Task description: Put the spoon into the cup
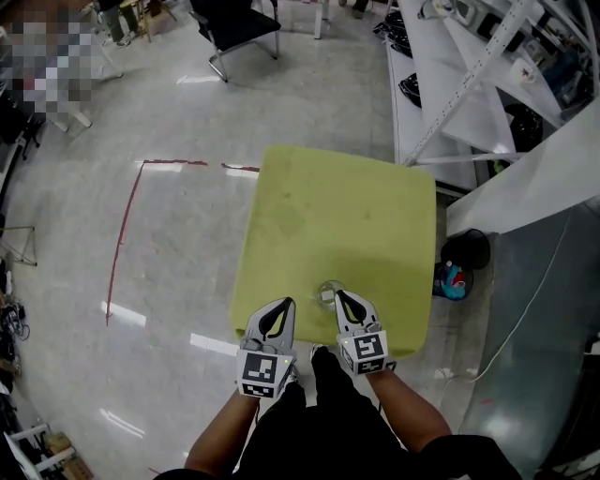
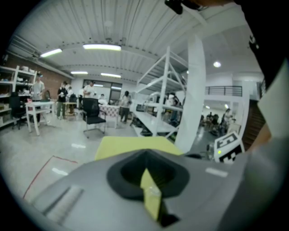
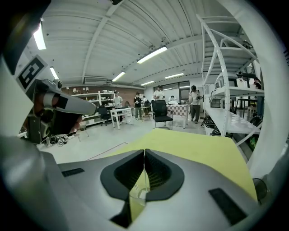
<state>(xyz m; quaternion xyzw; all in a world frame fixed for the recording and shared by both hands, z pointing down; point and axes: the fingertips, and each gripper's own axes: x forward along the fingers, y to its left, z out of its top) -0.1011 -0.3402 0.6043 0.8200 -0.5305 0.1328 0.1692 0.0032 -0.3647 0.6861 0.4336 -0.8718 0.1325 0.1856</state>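
A clear glass cup (image 1: 329, 292) stands near the front edge of the yellow-green table (image 1: 347, 216). It sits between my two grippers. I cannot make out a spoon in any view. My left gripper (image 1: 284, 306) hangs over the table's front left edge, jaws together with nothing held. My right gripper (image 1: 345, 297) is just right of the cup, also shut and empty. In the right gripper view the cup (image 3: 138, 195) shows through the slot below the closed jaws (image 3: 144, 152). The left gripper view shows shut jaws (image 2: 145, 154) and a strip of table.
White shelving racks (image 1: 469, 84) stand to the right of the table. A black office chair (image 1: 234, 28) is at the back. Red tape (image 1: 127, 225) marks the floor on the left. A blue and red object (image 1: 452, 279) lies by the table's right side.
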